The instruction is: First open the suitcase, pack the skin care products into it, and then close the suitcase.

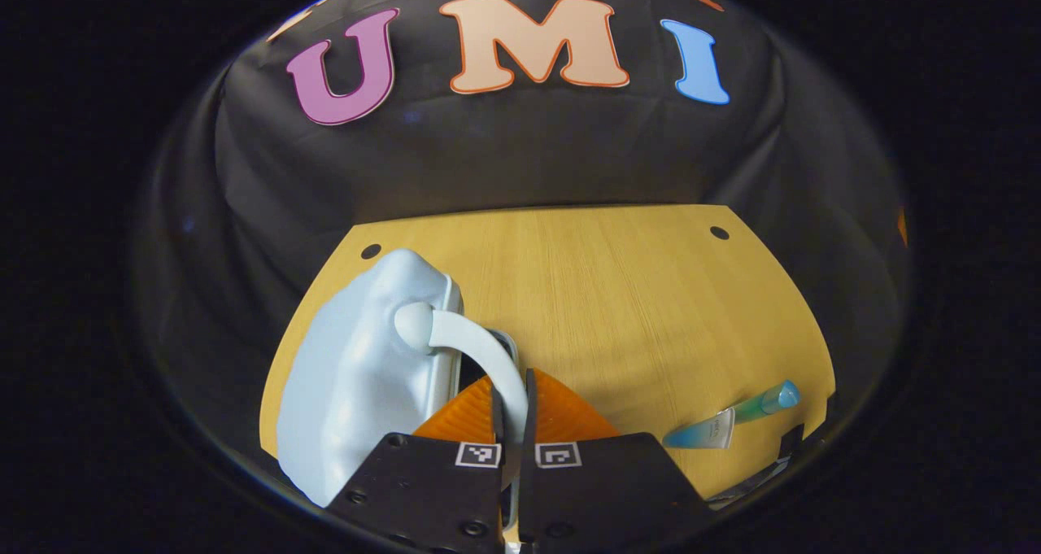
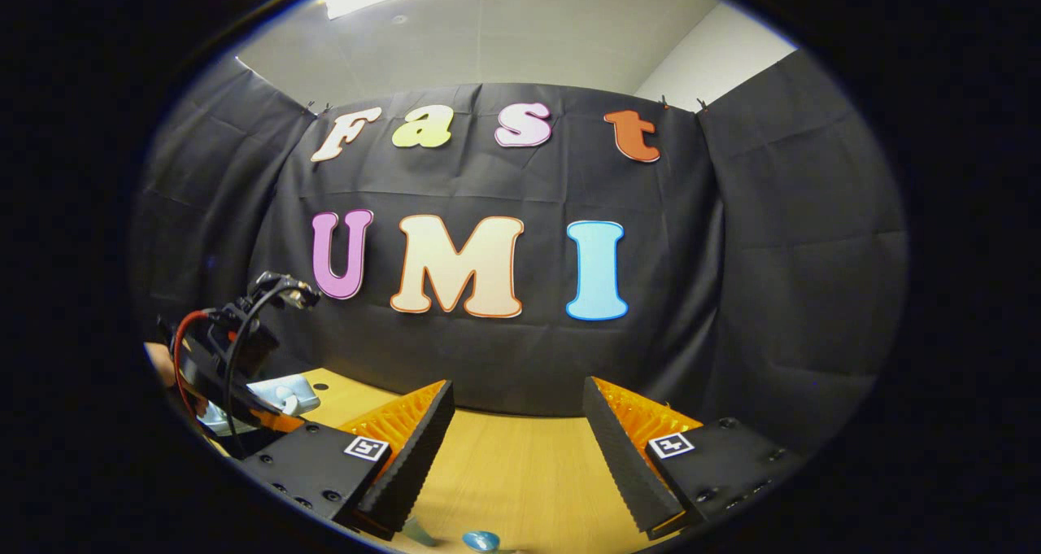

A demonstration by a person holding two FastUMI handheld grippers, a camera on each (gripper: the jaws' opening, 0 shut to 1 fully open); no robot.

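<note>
left gripper view: low and close over the wooden table (image 1: 618, 310), faces down and forward to the back wall, suitcase (image 1: 358, 383) very near | right gripper view: higher, faces level toward the back wall and ceiling | shared: table, suitcase (image 2: 280, 394), tube (image 1: 732, 420) (image 2: 481, 541)
</note>
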